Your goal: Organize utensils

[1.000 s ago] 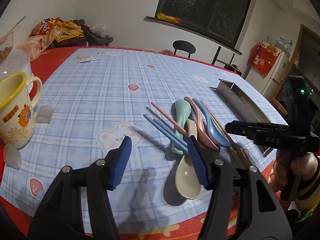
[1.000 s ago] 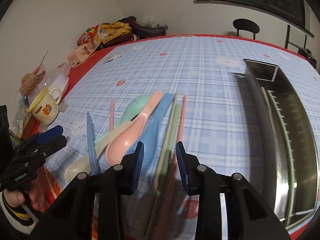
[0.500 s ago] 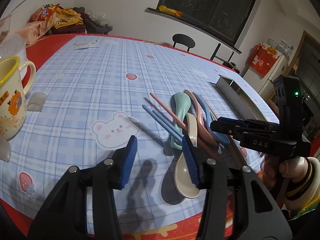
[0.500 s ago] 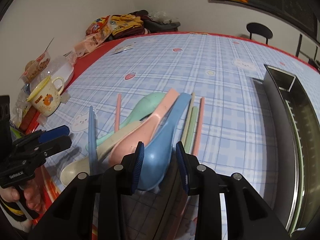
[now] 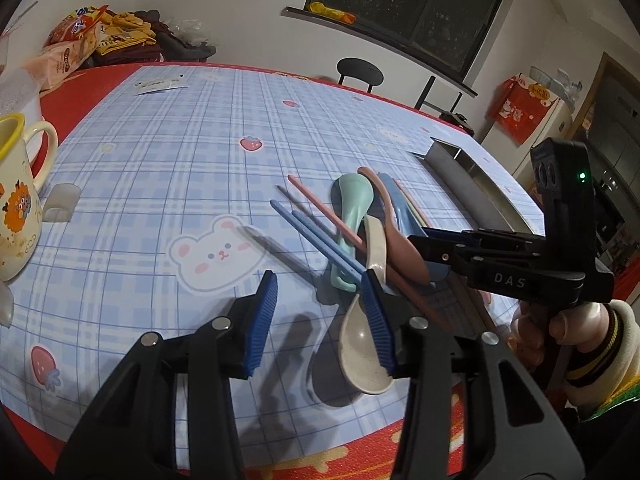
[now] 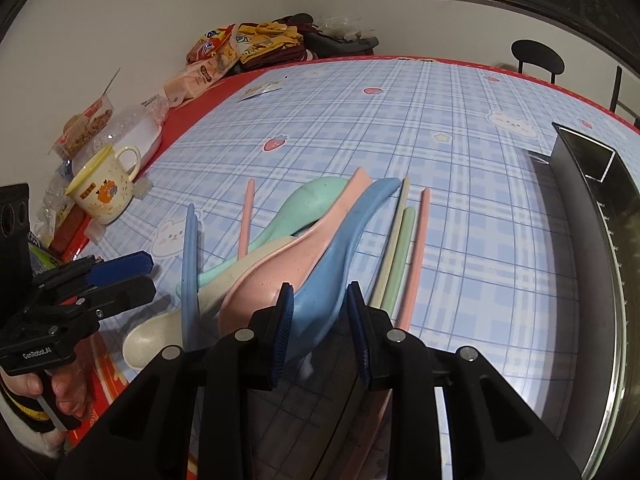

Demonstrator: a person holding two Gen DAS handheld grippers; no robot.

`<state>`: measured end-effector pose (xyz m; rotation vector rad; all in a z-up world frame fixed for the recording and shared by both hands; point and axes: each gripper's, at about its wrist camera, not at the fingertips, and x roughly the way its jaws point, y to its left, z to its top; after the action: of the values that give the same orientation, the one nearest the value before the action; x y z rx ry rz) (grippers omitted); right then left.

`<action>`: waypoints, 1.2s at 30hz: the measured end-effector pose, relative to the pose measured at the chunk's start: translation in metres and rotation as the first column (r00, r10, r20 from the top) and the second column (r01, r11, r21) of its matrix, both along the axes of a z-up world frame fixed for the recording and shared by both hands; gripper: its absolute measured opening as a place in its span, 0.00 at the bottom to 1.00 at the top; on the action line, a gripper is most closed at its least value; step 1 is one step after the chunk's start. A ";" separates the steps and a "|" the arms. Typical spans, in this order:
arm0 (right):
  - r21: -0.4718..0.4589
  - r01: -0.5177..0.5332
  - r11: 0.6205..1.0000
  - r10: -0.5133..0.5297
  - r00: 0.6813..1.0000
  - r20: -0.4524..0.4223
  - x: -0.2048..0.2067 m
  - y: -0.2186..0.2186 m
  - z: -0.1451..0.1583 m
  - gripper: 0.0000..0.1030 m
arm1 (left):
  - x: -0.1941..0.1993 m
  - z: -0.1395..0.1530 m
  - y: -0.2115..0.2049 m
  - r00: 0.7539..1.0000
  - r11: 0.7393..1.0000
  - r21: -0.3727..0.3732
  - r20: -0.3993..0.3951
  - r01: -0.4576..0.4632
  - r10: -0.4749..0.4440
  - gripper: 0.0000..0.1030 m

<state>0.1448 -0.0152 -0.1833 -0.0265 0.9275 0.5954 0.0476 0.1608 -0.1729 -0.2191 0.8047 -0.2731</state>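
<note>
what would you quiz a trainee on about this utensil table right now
1. Where does the beige spoon's bowl lie? A under the pile; B near the table's front edge, clear of the pile; C in the metal tray.
2. True or false: the mug stands upright, apart from the spoons.
3. Count the spoons, beige one included.
Key: 1 B; 2 true; 3 four.
</note>
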 end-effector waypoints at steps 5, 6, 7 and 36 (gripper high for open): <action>0.036 0.000 0.999 0.001 1.000 -0.024 0.001 -0.006 -0.002 0.10 | 0.002 -0.003 0.002 1.000 1.000 -0.020 -0.019 0.001 -0.001 0.43; 0.043 0.004 0.999 -0.002 1.000 -0.029 0.001 -0.008 -0.002 0.09 | 0.003 -0.004 0.002 1.000 1.000 -0.023 -0.023 0.003 -0.004 0.43; 0.050 0.006 0.999 -0.004 0.999 -0.037 0.002 -0.010 -0.003 0.09 | 0.004 -0.004 0.002 1.000 1.000 -0.023 -0.027 0.007 -0.008 0.43; 0.052 -0.052 0.997 0.053 0.998 -0.018 -0.025 -0.023 -0.001 0.07 | 0.016 -0.010 -0.052 0.965 0.932 0.281 -0.194 0.226 -0.176 0.41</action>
<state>0.1193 -0.0384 -0.1842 0.0015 0.9321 0.6691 0.0633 0.1084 -0.1833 0.1325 1.0251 -0.3241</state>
